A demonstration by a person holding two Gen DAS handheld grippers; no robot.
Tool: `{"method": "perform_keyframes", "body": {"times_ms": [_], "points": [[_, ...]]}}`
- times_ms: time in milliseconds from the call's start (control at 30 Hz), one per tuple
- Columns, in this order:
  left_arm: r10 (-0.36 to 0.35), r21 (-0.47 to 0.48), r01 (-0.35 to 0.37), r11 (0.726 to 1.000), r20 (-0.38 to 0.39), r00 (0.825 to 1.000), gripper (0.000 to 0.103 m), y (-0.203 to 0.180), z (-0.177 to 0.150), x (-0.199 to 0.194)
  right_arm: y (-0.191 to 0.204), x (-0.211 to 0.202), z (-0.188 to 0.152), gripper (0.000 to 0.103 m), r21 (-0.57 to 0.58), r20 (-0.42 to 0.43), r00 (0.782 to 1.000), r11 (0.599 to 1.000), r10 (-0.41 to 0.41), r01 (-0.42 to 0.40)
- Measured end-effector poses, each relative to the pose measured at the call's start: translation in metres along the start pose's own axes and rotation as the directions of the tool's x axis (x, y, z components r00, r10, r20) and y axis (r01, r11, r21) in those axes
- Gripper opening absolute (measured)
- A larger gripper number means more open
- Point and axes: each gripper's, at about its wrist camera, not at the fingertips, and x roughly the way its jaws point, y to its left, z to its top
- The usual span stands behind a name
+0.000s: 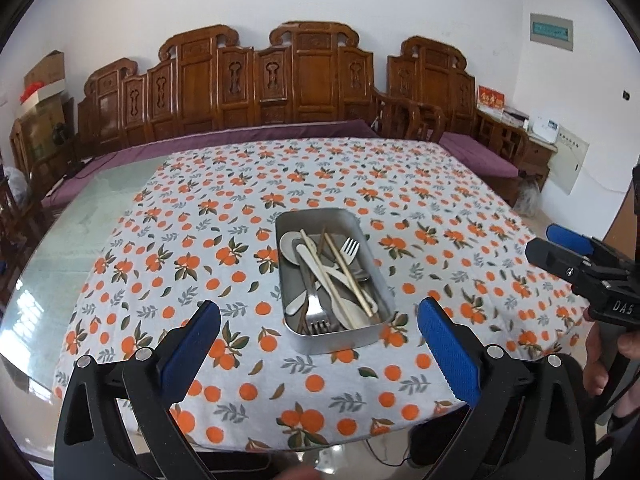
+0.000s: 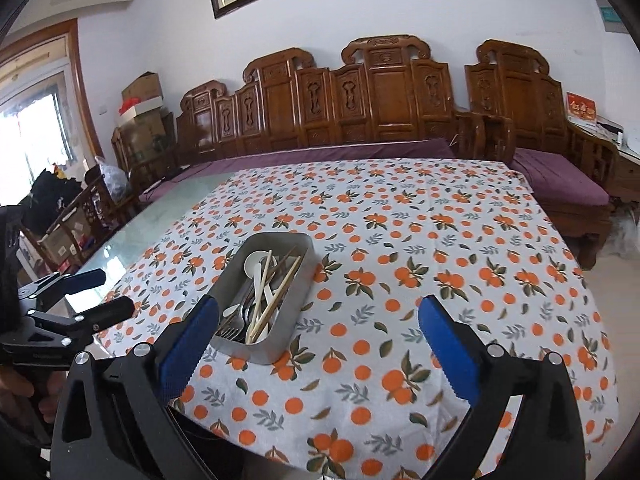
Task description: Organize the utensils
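A metal tray stands on the orange-print tablecloth and holds mixed utensils: metal forks, a white spoon, and chopsticks. My left gripper is open and empty, raised above the near table edge with the tray between its fingers in view. My right gripper is open and empty, to the right of the tray. The right gripper also shows at the right edge of the left wrist view. The left gripper shows at the left of the right wrist view.
A bare glass tabletop strip lies left of the cloth. A carved wooden bench with purple cushions runs behind the table. Boxes stack at the far left. A person's hand holds the right gripper's handle.
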Motion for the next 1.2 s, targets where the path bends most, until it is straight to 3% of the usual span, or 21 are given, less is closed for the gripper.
{"method": "perform_keyframes", "body": {"times_ms": [633,1200], "points": [[0.013,0.021,-0.016,1.0,0.147,0.989,0.095,-0.025,0.019,-0.092,-0.005,-0.092,0.016,0.1,0.017,0.133,0.989,0.998,-0.068,0.066],[-0.051,0.082,0.029,0.996,0.277,0.959,0.095,-0.053,0.032,-0.163,0.041,-0.169,0.036,0.1,-0.087,0.283,0.957,0.995,0.069,-0.046]]}}
